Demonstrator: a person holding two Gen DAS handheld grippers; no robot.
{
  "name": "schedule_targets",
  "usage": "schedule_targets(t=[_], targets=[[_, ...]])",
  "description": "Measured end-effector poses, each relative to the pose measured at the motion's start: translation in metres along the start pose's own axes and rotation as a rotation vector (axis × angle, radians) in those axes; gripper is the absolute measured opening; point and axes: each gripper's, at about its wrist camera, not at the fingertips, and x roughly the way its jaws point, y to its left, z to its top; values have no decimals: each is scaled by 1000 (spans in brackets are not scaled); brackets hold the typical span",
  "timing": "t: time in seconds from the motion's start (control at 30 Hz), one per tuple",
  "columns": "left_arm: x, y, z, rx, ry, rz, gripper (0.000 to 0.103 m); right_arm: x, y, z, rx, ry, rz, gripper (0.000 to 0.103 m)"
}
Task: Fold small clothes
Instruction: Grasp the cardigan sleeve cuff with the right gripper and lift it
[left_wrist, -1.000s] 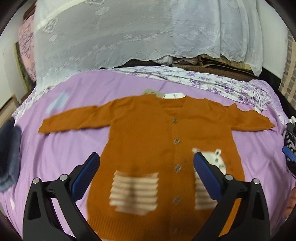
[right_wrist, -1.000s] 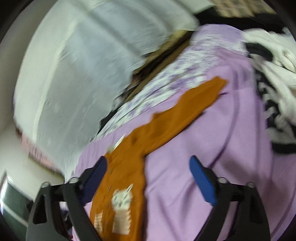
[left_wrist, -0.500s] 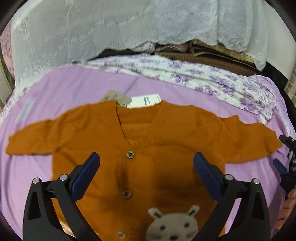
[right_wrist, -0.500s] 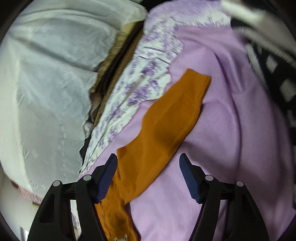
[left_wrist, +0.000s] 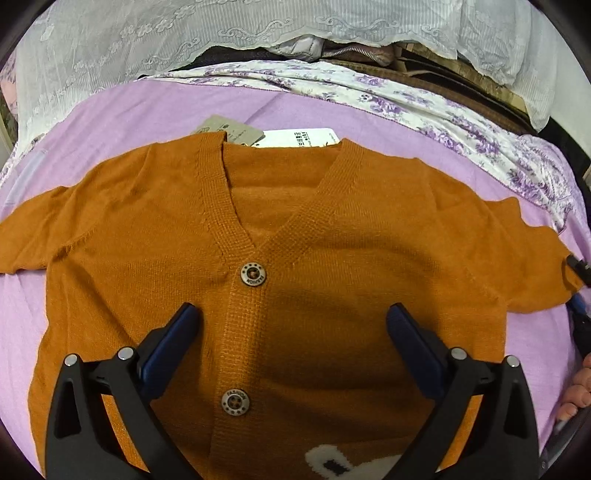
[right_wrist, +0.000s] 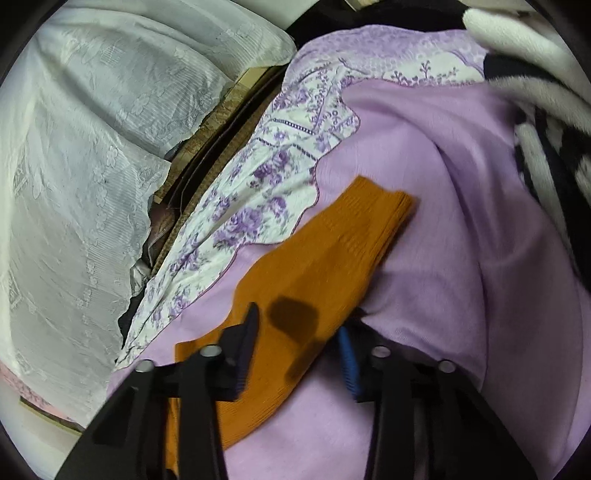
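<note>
Around the cardigan sleeve (right_wrist: 325, 258), right gripper (right_wrist: 295, 354) fingers have just been closing.

Cardigan (left_wrist: 332, 258) hem and left sleeve end cut off by the left wrist frame edge. Paper tags (left_wrist: 258, 134) partly hidden behind collar; print illegible. Striped fabric (right_wrist: 546, 122) blurred, cropped at right wrist frame edge.

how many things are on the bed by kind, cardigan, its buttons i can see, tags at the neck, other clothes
orange cardigan: 1
buttons showing on it: 2, upper and lower
paper tags at the neck: 2, grey-brown and white
black-and-white striped garment at the edge of the purple bed cover: 1
total: 6
</note>
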Motion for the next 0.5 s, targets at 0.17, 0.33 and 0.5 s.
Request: schedule_targets(t=[0.17, 0.33, 0.5], targets=[[-7, 3, -2, 0, -15, -26, 99, -5, -7, 4, 6, -24, 17, 10], [-24, 20, 0, -12, -40, -28, 99, -11, -7, 6, -13, -53, -4, 15], [-43, 53, 4, 16, -97, 63, 99, -4, -19, 8, 32, -28, 2, 14]])
